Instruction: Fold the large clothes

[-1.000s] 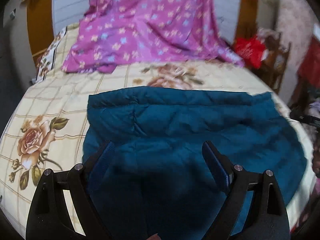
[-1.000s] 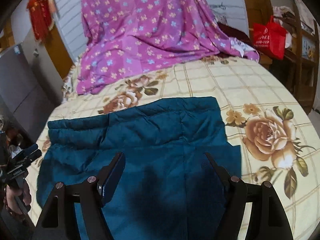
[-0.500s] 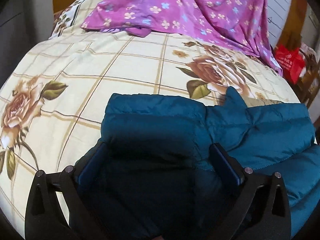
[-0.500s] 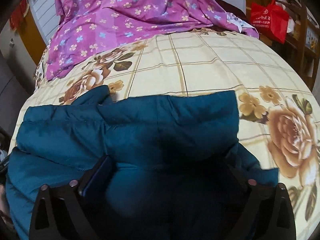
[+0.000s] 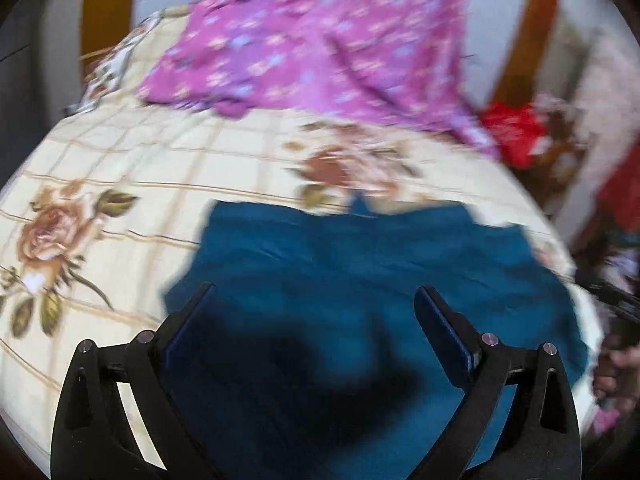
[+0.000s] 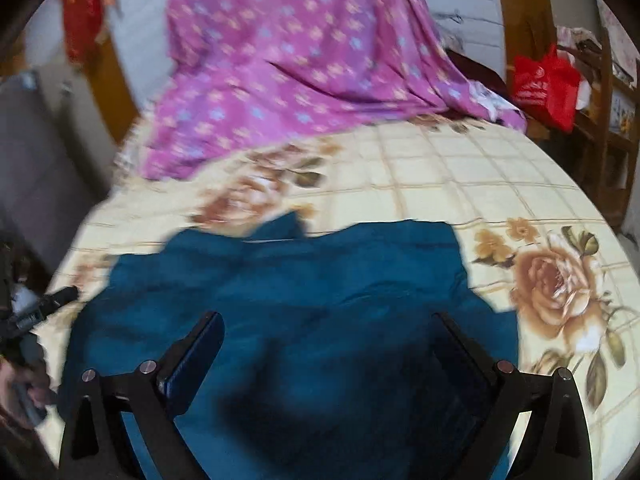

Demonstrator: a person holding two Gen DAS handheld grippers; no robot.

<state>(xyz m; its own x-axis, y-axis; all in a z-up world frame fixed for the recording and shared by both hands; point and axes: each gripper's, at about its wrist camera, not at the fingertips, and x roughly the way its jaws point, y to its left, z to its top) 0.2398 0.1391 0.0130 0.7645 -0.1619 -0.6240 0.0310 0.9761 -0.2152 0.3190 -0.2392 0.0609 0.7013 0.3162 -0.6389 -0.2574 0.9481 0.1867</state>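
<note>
A teal padded jacket (image 5: 360, 264) lies folded flat on the floral bedspread (image 5: 120, 184), with a small flap poking out at its far edge. My left gripper (image 5: 316, 288) hovers over the jacket's near left part. Its jaws are wide apart and closing slightly, with nothing pressed between the pads. In the right wrist view the same jacket (image 6: 320, 272) fills the lower middle. My right gripper (image 6: 326, 316) hangs over it, open wide and holding nothing. Both views are motion-blurred.
A purple flowered sheet (image 5: 320, 40) is draped over the head of the bed (image 6: 460, 168). A red bag (image 6: 544, 84) stands by wooden shelves on the right. Each view shows the other gripper with the person's hand (image 6: 20, 384) at its edge.
Both grippers have drawn back from close over the jacket's far edge, so more bedspread shows. Compared with one second ago, the jacket lies narrower and doubled over, and both sets of jaws stand wider.
</note>
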